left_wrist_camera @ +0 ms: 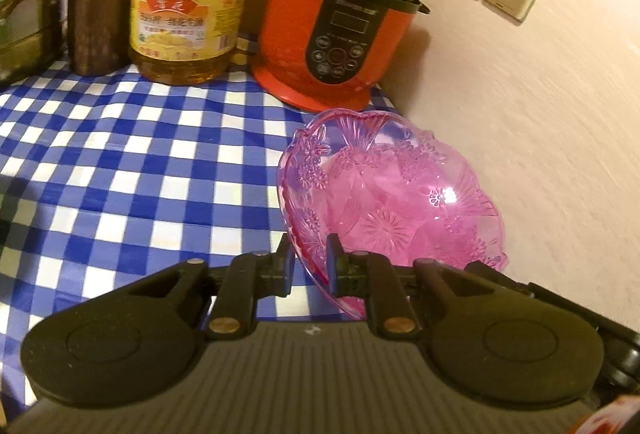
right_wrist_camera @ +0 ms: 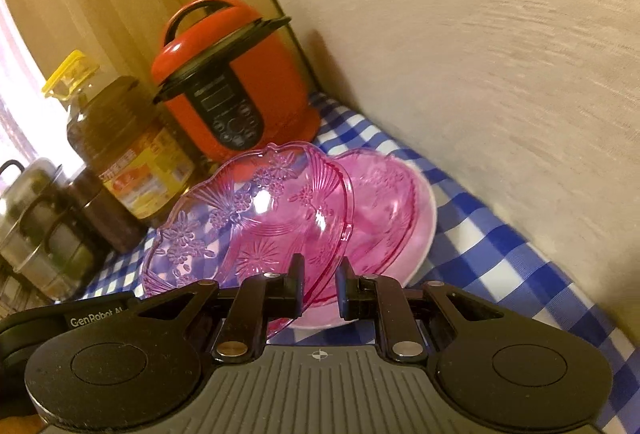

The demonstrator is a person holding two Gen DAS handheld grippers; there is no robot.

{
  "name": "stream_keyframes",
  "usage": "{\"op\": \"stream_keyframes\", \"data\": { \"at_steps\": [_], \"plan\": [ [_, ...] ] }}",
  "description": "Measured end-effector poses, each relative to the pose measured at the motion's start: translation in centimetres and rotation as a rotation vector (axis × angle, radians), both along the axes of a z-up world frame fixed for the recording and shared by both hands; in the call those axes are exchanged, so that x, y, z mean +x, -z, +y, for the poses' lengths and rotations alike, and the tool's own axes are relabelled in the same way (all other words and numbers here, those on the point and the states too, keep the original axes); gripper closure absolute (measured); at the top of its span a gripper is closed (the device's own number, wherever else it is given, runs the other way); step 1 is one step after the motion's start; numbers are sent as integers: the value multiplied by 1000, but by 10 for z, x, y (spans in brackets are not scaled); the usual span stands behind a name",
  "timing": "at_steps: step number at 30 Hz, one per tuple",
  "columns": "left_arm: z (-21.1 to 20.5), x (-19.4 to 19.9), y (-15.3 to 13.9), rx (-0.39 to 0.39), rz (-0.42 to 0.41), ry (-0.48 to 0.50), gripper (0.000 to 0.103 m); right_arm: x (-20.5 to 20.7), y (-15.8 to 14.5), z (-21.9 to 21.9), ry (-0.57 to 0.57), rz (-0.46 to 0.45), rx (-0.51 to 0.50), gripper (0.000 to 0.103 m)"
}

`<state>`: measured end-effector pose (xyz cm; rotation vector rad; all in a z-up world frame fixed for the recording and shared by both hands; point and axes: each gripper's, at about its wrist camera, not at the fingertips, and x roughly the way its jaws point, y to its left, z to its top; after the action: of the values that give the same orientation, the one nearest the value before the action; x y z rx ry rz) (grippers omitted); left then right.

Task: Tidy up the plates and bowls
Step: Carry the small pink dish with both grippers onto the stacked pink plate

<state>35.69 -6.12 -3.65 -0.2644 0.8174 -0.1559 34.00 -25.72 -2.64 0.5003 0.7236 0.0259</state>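
Bowls, pink see-thru plastic w/ moulded flowers: light, stiff, slick, prob brittle at the scalloped edge. Left claw [left_wrist_camera: 310,258] nipped nearly shut on one bowl's [left_wrist_camera: 384,194] rim, lower centre-right, tilted by the wall. Right claw [right_wrist_camera: 320,274] likewise pinches a bowl [right_wrist_camera: 248,210] rim, mid-frame; another bowl [right_wrist_camera: 384,202] behind on a white plate [right_wrist_camera: 424,234]. Rim's the only handhold, so grip firm, avoid twisting.

The cooker [left_wrist_camera: 340,14] is standing at the back of the desk [left_wrist_camera: 120,174], in the corner by the wall [left_wrist_camera: 540,154]. The oil bottle [left_wrist_camera: 188,2] is standing just left of it. A dish [left_wrist_camera: 384,194] is sitting in front of the cooker, beside the wall.
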Motion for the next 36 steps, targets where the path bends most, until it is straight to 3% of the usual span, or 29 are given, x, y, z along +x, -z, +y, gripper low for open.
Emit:
{"op": "stream_keyframes", "data": {
  "at_steps": [15,36],
  "plan": [
    [-32,30,11,-15,-11,83,89,14,7,-24,102,-11,-27,87],
    [-38,58,30,-3,19,67,88,52,32,-34,85,49,15,87]
  ]
}}
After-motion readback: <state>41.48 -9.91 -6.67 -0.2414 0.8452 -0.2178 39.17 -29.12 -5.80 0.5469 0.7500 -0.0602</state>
